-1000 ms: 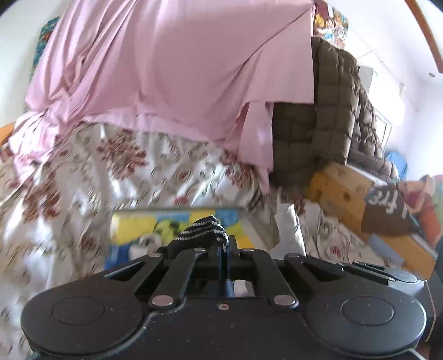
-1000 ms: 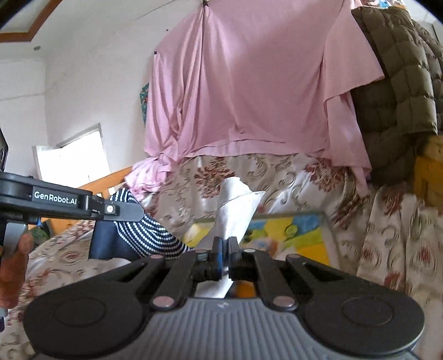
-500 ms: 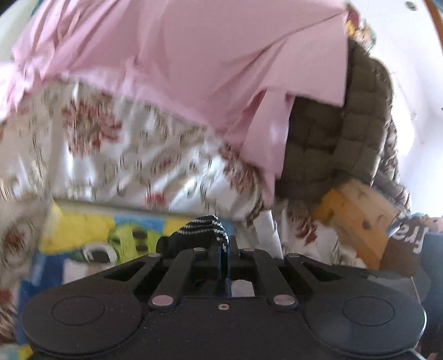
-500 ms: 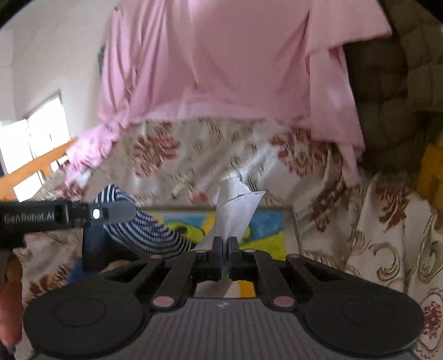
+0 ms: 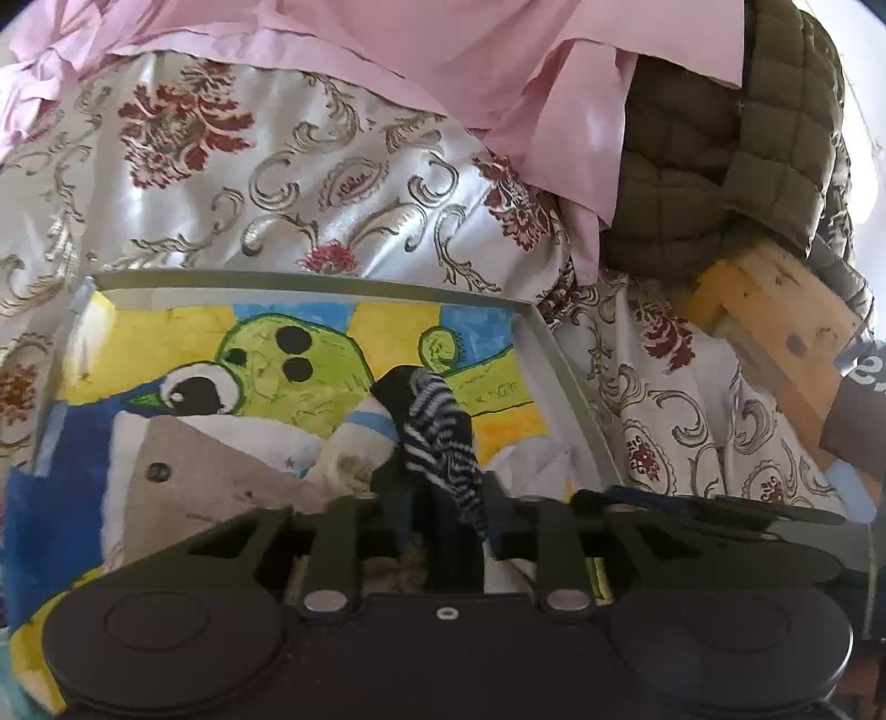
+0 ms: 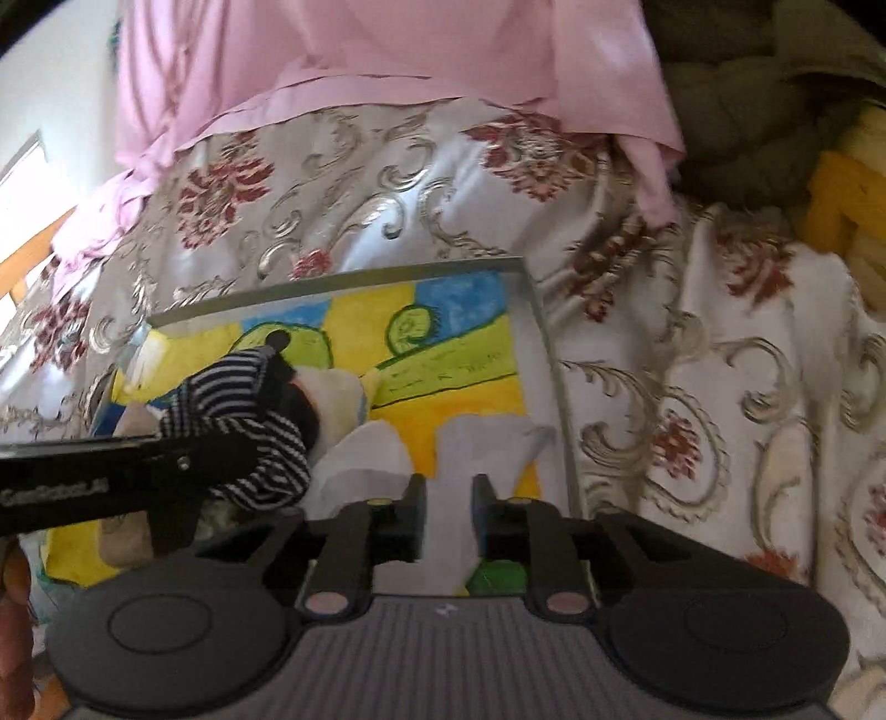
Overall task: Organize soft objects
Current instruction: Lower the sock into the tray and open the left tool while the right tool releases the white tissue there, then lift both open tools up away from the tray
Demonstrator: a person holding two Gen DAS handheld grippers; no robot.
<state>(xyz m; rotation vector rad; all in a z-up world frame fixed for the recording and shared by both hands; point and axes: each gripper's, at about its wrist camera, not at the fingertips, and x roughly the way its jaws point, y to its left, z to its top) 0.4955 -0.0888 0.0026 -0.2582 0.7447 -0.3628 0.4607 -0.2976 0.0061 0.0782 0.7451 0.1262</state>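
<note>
Both grippers are hanging over a shallow tray (image 5: 545, 338) whose floor bears a yellow, blue and green cartoon painting, the tray lying on a floral bedspread (image 5: 332, 183). The left gripper (image 5: 443, 498) is spreading its jaws, and a black-and-white striped sock (image 5: 443, 437) is lying between them, its long axis running along the fingers and its dark end pointing away from the camera, toward the tray's far rim; whether the pads are touching it is hard to tell. The right gripper (image 6: 448, 498) is also opening its jaws, with a white sock (image 6: 470, 448) standing in the gap, its long axis in line with the fingers and its far end resting on the painting near the tray's right rim. More pale socks (image 5: 354, 443) are lying in the tray beside the striped one. A pink sheet (image 5: 443, 50) is draping over the bedspread behind.
</note>
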